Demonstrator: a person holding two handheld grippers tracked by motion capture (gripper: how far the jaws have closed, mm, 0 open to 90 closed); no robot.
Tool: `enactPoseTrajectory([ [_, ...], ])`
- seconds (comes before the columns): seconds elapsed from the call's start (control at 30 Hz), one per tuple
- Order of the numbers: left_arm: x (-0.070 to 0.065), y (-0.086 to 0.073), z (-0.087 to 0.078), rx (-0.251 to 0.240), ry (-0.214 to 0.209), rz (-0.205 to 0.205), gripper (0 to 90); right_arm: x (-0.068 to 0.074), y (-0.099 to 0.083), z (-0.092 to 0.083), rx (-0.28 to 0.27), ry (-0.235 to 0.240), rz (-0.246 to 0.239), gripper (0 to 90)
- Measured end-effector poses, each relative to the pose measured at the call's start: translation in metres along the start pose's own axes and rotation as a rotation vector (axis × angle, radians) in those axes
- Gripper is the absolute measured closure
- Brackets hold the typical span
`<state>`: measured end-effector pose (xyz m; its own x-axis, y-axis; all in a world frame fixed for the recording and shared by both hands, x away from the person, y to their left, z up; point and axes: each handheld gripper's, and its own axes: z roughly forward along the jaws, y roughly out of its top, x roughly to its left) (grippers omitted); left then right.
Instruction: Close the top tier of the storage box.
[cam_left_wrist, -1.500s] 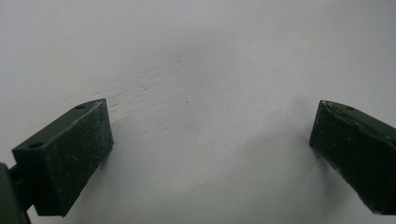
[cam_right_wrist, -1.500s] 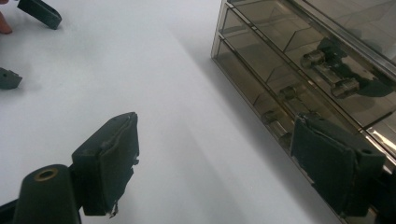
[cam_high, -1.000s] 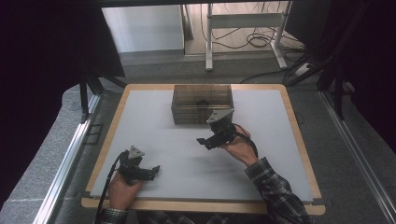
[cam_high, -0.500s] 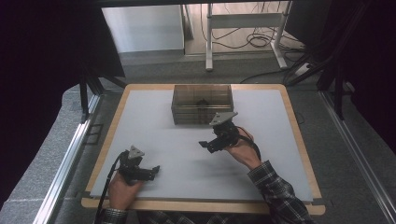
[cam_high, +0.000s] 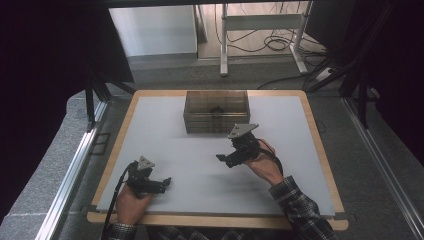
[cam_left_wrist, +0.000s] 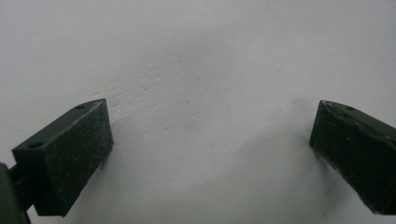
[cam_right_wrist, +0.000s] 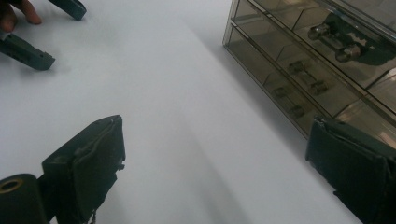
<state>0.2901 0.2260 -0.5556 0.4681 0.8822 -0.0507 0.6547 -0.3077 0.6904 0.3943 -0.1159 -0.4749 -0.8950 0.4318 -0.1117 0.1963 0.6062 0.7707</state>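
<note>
Two open grippers near drawer box (cam_high: 216, 111)

No text, label, brand, number or sign can be read anywhere; the white worktop (cam_high: 200, 150) is blank; the smoky clear drawer box (cam_high: 216, 111) bears no lettering on its fronts, seen close in the right gripper view (cam_right_wrist: 303, 70); the black jaws carry no markings.

Left gripper (cam_high: 162, 183) low, jaws spread wide. Right gripper (cam_high: 223, 159) raised, tilted, jaws wide apart, nothing between them.
</note>
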Motion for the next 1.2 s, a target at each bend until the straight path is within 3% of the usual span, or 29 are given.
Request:
enactPoseTrajectory([
  [0.37,0.0,0.0,0.0,0.0,0.001,0.003,0.0,0.005,-0.006,-0.006,0.013,-0.014,-0.021,3.0],
  [1.2,0.0,0.0,0.0,0.001,0.002,0.003,0.0,0.011,-0.029,-0.019,0.01,-0.024,-0.002,3.0],
])
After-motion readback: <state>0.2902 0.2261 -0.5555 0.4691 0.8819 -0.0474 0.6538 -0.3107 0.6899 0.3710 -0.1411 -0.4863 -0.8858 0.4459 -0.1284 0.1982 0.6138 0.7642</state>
